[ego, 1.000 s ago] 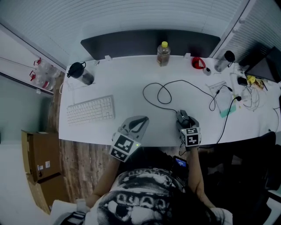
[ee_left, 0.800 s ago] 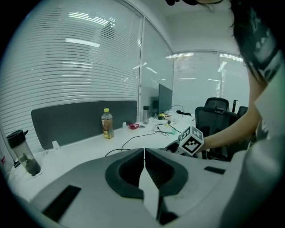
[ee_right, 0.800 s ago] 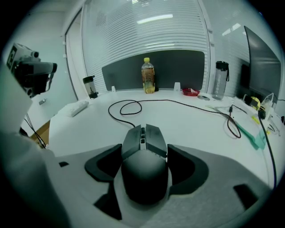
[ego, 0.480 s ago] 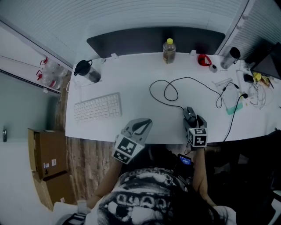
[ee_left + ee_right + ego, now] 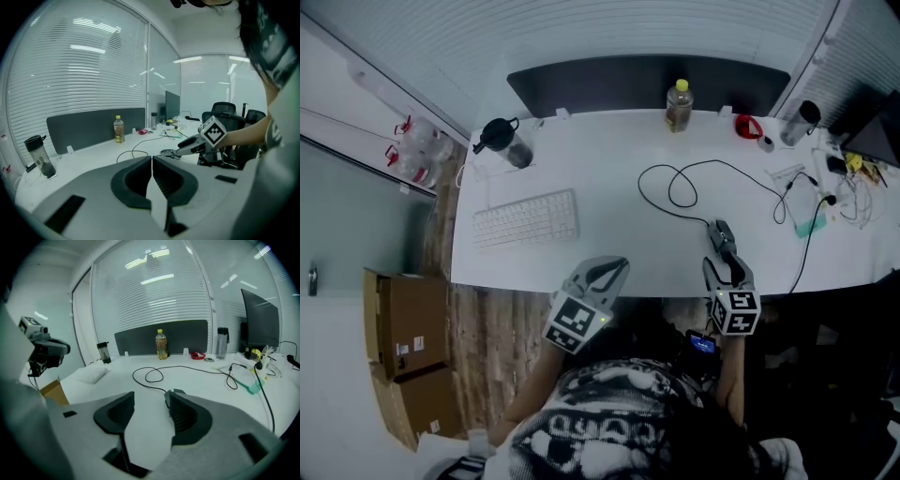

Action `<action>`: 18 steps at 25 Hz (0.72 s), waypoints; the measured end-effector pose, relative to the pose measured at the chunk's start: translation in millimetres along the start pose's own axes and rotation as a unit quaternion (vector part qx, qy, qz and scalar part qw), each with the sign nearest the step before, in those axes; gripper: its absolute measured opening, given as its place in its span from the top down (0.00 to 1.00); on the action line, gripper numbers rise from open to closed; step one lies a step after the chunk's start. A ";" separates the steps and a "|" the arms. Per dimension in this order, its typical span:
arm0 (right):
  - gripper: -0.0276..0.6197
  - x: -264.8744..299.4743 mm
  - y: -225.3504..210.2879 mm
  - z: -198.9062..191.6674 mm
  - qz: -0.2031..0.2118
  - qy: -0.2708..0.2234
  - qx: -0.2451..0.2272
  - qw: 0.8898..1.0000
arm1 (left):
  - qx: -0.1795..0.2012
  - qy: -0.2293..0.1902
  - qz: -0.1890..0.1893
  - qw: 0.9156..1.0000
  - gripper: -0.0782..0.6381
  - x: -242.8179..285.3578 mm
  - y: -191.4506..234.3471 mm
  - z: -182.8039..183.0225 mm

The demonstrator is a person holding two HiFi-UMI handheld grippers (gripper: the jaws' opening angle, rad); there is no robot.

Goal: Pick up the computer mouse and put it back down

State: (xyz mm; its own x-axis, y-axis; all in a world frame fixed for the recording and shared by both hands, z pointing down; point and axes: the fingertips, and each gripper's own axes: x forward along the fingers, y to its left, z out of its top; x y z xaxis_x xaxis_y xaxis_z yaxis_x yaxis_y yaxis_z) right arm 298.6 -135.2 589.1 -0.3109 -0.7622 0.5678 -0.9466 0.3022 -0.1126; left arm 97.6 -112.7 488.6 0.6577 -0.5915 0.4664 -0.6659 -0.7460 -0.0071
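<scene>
Head view: both grippers are held at the near edge of the white table [image 5: 609,239], in the lower part of the frame.

- The left gripper [image 5: 605,272] is at lower centre. In the left gripper view its jaws are pressed together, with nothing between them.
- The right gripper [image 5: 724,265] is at lower right. In the right gripper view its jaws are spread and closing, with only bare table seen between them.
- The computer mouse [image 5: 722,234] is lying on the table just beyond the right gripper's tips and is not gripped. In the right gripper view only a small part of it shows past the tip of the right-hand jaw. Contact with the tips cannot be told.
- A black cable [image 5: 675,187] is looped from the mouse toward the middle of the table.
- A white keyboard [image 5: 527,217] is set well apart at centre left.
- A dark flask [image 5: 508,145] is standing at the far edge, upper left.
- A yellow-capped bottle [image 5: 679,105] is standing at top centre, against a dark panel [image 5: 609,84].
- A tumbler [image 5: 800,120] is seen at upper right.
- Cardboard boxes [image 5: 398,328] are stacked on the floor at the left edge.
</scene>
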 end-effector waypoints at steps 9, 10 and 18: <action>0.75 -41.8 91.3 9.8 0.015 -0.052 0.014 0.998 | 0.000 -0.019 0.000 1.000 0.88 -70.0 -4.9 -26.3; 0.76 -47.3 101.2 6.0 0.018 -0.054 0.014 0.998 | 0.001 -0.021 -0.002 1.000 0.88 -77.3 -7.8 -29.6; 0.86 -91.4 166.3 -25.1 0.026 -0.062 0.000 0.998 | 0.001 -0.027 -0.019 0.999 0.88 -128.7 -35.7 -64.4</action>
State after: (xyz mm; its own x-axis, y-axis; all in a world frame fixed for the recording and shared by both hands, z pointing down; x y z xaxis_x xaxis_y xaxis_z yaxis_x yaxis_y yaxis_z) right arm 171.8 -0.9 539.0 -0.3685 -0.8097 0.4566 -0.9286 0.3436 -0.1401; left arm 14.1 9.8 485.8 0.7009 -0.5785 0.4173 -0.6396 -0.7687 0.0088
